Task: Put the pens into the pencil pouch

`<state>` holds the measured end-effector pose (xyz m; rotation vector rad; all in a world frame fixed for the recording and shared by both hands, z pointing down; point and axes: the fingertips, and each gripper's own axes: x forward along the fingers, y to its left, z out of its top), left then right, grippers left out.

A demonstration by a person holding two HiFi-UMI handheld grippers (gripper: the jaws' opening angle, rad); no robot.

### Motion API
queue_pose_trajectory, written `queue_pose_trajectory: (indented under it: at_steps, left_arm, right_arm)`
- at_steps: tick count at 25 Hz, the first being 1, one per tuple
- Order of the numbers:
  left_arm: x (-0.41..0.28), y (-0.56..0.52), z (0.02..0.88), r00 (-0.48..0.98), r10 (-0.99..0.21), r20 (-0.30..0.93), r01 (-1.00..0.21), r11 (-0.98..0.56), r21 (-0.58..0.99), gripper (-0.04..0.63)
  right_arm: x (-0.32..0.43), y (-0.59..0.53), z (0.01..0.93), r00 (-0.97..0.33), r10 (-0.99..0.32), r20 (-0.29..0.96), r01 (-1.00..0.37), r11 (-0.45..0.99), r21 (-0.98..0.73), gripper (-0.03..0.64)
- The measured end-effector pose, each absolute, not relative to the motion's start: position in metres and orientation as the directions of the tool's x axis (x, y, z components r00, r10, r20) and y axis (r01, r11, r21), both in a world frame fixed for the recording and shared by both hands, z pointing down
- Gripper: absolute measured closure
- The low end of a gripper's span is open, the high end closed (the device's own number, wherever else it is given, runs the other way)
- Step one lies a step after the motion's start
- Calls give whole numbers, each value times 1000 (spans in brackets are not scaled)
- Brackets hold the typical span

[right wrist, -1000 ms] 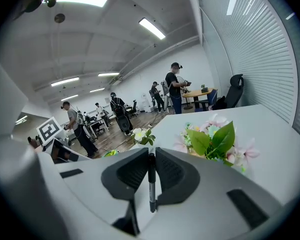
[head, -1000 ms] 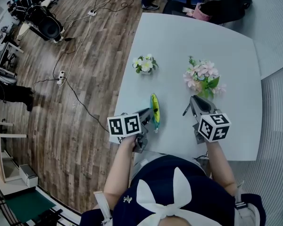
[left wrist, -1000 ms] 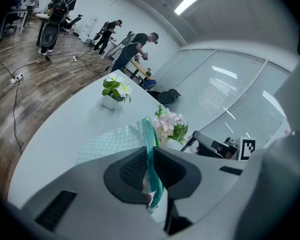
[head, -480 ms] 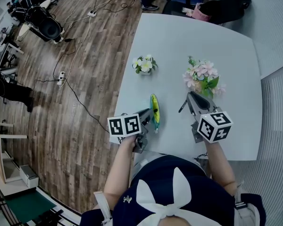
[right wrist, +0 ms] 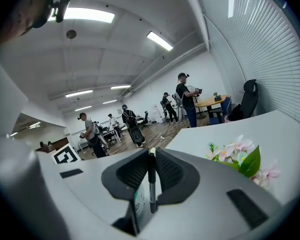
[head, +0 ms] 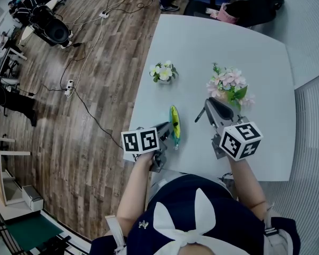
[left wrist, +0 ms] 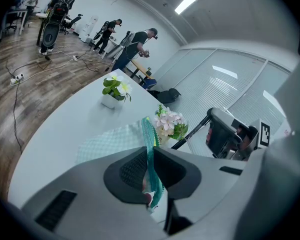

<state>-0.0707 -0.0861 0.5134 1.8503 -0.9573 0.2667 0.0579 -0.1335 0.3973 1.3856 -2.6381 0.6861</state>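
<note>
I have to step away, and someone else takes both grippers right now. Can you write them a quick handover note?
Left gripper: shut on the near end of the green pencil pouch, which is on the table.
Right gripper: shut on a black pen, held above the table to the right of the pouch, near the pink flowers.
Done: pouch gripped, pen picked up.
Left: bring the pen to the pouch and slip it in.
No other pen shows on the table, and the pouch's contents can't be seen.
</note>
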Motion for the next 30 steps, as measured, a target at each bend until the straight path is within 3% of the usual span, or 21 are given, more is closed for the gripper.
queue_pose_trajectory:
  at_steps: [30]
  left_arm:
    - [-69,-87,513,674,-486,556,-705,-197,682,541]
  right_arm:
    - [-9,-135,364,-692,-701,171,-708,613,-349,569]
